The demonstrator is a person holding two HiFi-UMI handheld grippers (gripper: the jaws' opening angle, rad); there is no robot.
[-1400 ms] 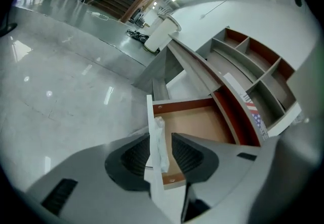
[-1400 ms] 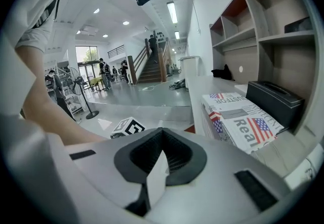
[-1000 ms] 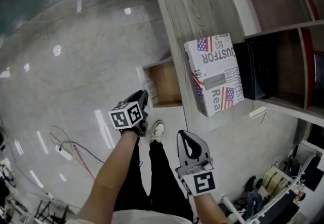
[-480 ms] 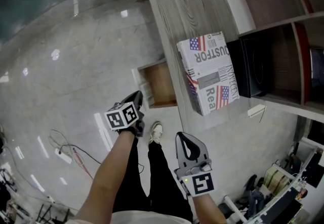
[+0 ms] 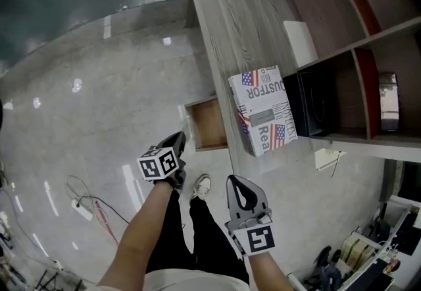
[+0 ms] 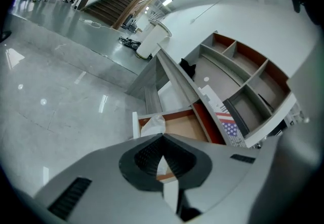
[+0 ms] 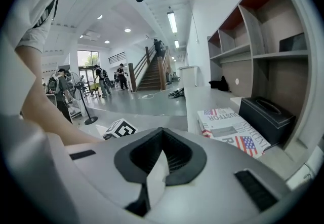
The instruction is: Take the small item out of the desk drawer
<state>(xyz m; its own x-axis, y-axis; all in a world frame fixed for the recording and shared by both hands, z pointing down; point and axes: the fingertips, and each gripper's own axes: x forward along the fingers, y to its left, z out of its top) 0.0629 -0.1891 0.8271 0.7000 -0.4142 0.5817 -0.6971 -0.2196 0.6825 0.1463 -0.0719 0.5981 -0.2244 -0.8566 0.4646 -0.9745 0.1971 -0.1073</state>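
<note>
The desk drawer [image 5: 209, 125] stands pulled open under the grey wooden desk [image 5: 227, 26]. In the left gripper view a small crumpled white item [image 6: 154, 123] lies in the drawer's [image 6: 177, 122] near left corner. My left gripper [image 5: 179, 139] hangs just short of the drawer front, its jaws [image 6: 163, 138] shut with nothing between them. My right gripper [image 5: 234, 182] is lower right, above the floor beside the person's legs. It too is shut and empty [image 7: 161, 132].
On the desk stand a flag-printed box [image 5: 262, 110], a black box [image 5: 314, 104] and a white block [image 5: 300, 42]. Shelf compartments [image 5: 378, 89] rise behind them. A cable and power strip [image 5: 84, 192] lie on the glossy floor at the left. People stand far off [image 7: 101, 80].
My left gripper has drawn back a little from the drawer front toward the person. The head view has shifted, so the desk and box sit lower in the picture. The right gripper has hardly moved.
</note>
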